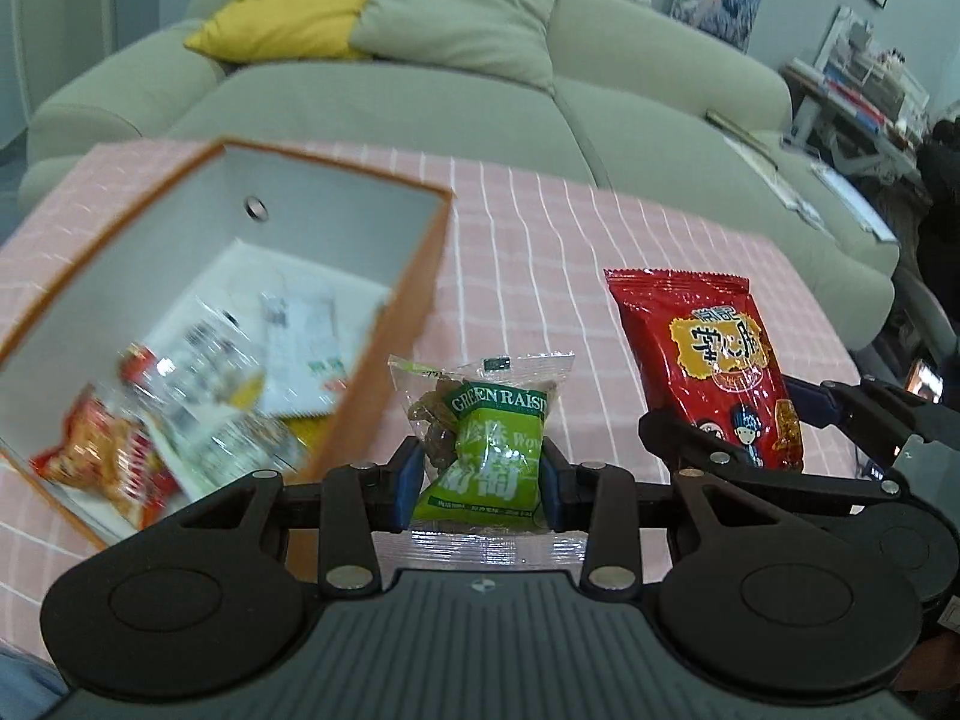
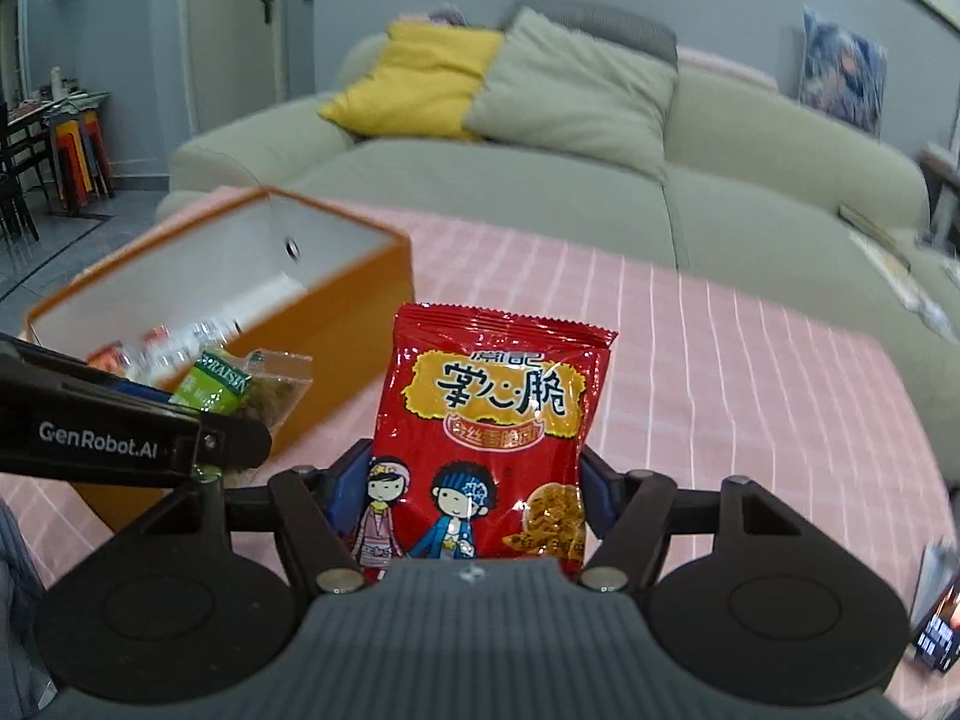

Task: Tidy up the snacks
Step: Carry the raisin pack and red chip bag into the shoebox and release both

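My left gripper (image 1: 478, 483) is shut on a green raisin packet (image 1: 489, 432), held above the table just right of the orange box (image 1: 384, 354). The box is open, white inside, and holds several snack packets (image 1: 180, 402). My right gripper (image 2: 471, 495) is shut on a red noodle-snack bag (image 2: 489, 426), held upright over the pink checked tablecloth (image 2: 720, 360). In the right wrist view the raisin packet (image 2: 240, 387) and the left gripper (image 2: 228, 438) sit at the left, in front of the orange box (image 2: 360, 324). The red bag (image 1: 708, 354) and the right gripper (image 1: 774, 450) show at the right of the left wrist view.
A grey-green sofa (image 1: 480, 102) with a yellow cushion (image 1: 288, 0) and a grey cushion (image 1: 462, 12) stands behind the table. A phone (image 2: 936, 630) lies near the table's right front edge. Shelves with clutter (image 1: 858, 78) stand far right.
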### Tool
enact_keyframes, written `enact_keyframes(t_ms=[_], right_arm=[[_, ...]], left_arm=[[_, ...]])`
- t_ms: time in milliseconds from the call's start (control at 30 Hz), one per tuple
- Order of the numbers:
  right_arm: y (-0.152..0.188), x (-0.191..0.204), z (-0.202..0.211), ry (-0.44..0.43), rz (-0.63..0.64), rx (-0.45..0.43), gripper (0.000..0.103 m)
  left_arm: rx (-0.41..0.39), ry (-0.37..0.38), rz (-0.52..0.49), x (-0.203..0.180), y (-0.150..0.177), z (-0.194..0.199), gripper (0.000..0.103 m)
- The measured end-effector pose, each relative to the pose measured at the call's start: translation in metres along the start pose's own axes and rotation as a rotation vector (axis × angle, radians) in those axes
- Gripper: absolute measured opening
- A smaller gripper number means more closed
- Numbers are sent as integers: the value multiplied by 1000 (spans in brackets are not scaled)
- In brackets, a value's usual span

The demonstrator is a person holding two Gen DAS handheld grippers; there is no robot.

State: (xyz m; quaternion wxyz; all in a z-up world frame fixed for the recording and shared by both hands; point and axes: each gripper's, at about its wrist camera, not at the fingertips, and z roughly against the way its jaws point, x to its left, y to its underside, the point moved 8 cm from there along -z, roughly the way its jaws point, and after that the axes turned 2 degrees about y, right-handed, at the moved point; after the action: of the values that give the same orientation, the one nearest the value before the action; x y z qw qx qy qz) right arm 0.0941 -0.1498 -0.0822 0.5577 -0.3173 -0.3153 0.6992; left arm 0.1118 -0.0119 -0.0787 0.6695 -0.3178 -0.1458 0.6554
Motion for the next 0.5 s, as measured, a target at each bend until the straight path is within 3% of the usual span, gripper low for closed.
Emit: enact_keyframes(t_ms=[300, 500], right_arm=[[-64, 56, 9, -98, 88, -86, 66], [-96, 97, -2, -161, 165, -87, 66]], left_arm=[[-56, -57, -11, 48, -39, 39, 43], [-70, -95, -29, 76, -68, 49, 43]])
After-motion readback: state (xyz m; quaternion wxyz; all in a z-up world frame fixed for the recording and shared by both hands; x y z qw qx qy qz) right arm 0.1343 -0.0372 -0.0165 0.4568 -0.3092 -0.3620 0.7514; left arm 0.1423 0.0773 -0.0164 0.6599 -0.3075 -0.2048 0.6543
